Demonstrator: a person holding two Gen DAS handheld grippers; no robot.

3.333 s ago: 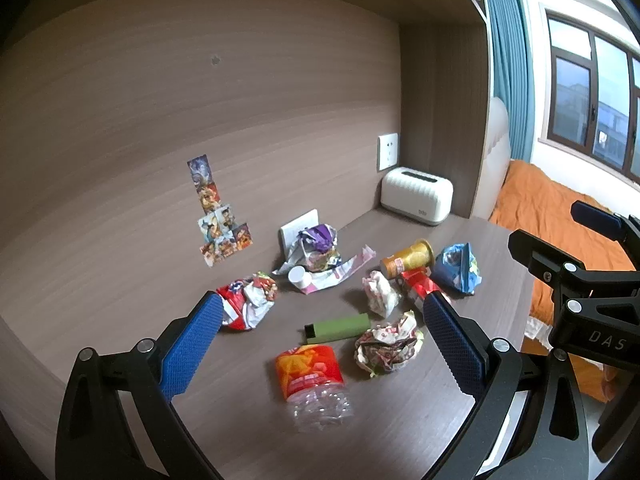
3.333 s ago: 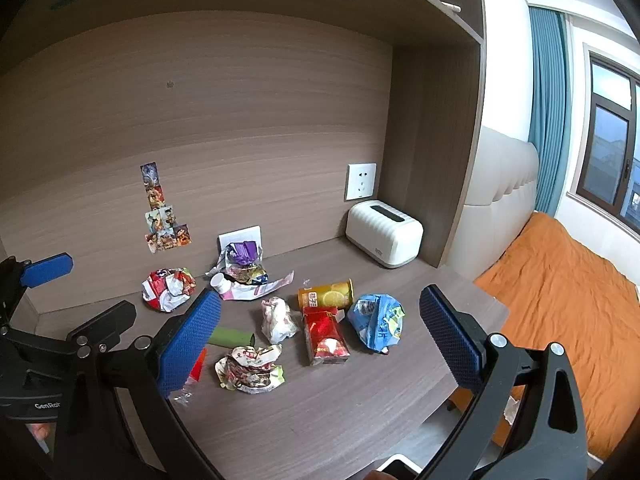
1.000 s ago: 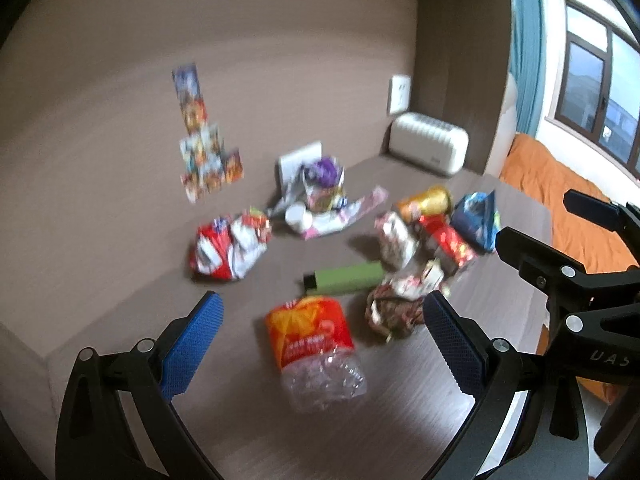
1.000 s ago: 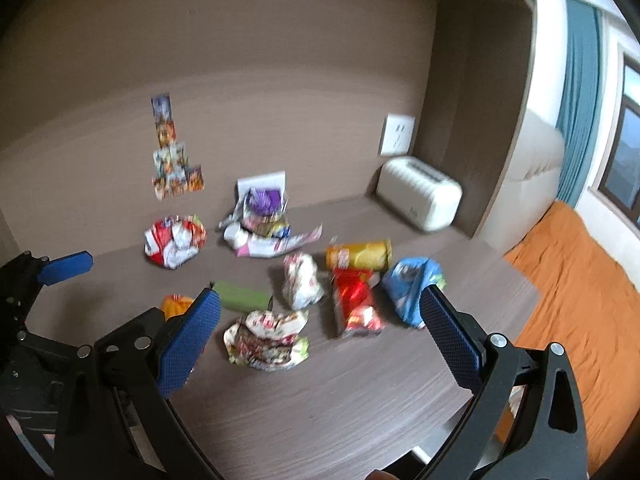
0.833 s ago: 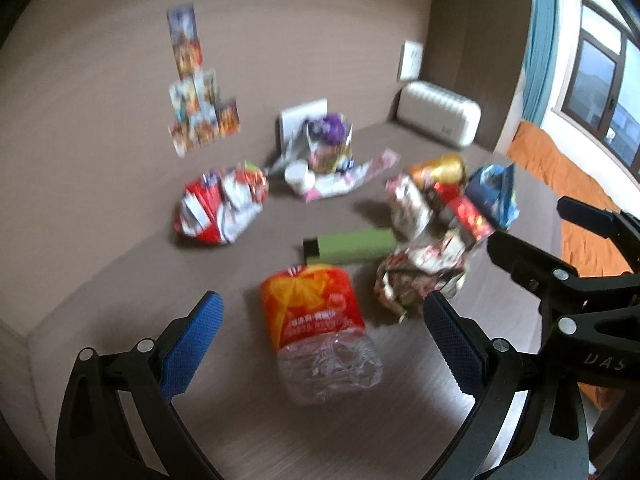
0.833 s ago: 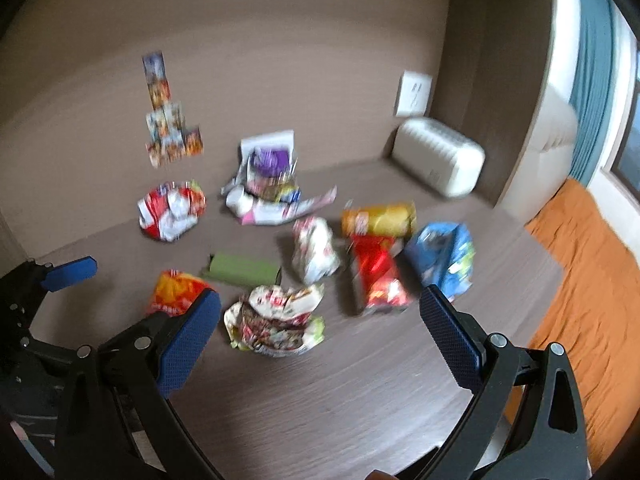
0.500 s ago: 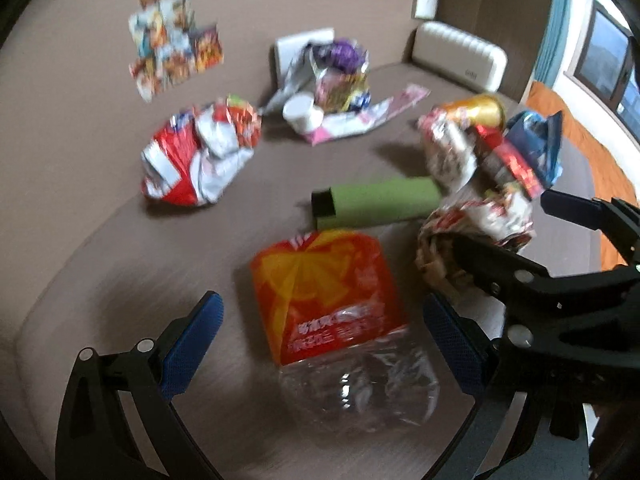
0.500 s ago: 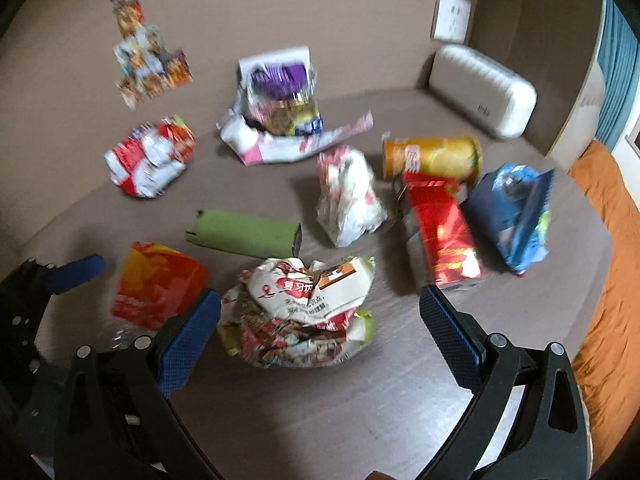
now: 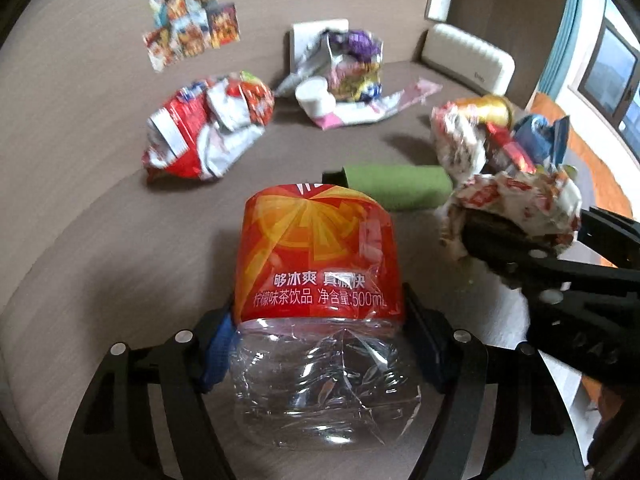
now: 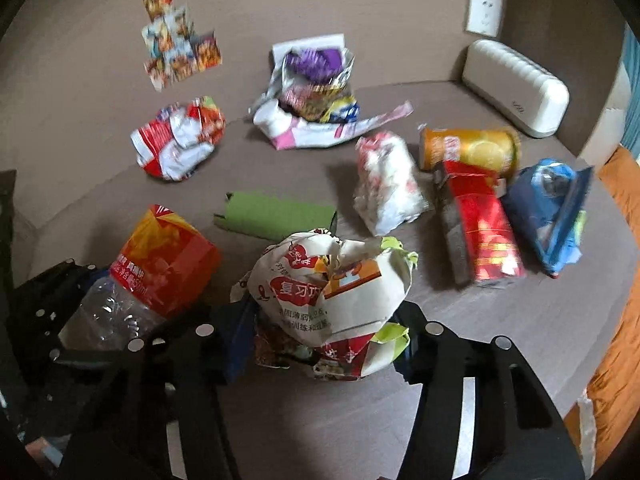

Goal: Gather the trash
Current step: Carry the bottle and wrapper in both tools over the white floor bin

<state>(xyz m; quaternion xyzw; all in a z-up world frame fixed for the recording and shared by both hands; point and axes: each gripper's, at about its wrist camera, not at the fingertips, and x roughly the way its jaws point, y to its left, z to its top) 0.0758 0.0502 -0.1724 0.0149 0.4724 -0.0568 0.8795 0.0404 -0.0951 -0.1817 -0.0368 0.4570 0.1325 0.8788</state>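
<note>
A crushed clear plastic bottle (image 9: 316, 256) with an orange-red label lies on the brown desk (image 9: 120, 260). My left gripper (image 9: 320, 344) straddles its lower half; the jaws are closing and both blue pads touch the bottle's sides. Just to its right sits a crumpled wad of printed paper wrappers (image 10: 332, 280). My right gripper (image 10: 324, 340) is shut on that wad, which bulges up between the fingers. The right wrist view also catches the bottle (image 10: 160, 264) at the lower left.
Behind lie a green box (image 9: 396, 188), a red-white chip bag (image 9: 208, 132), a purple wrapper pile (image 9: 348, 68), a white crumpled bag (image 10: 388, 184), an orange can (image 10: 468, 152), a red packet (image 10: 480, 232) and a blue bag (image 10: 552, 216). A white appliance (image 10: 516, 84) stands far right.
Both grippers have come down close to the desk. The left jaws have closed in around the bottle, and the right jaws have shut on the paper wad.
</note>
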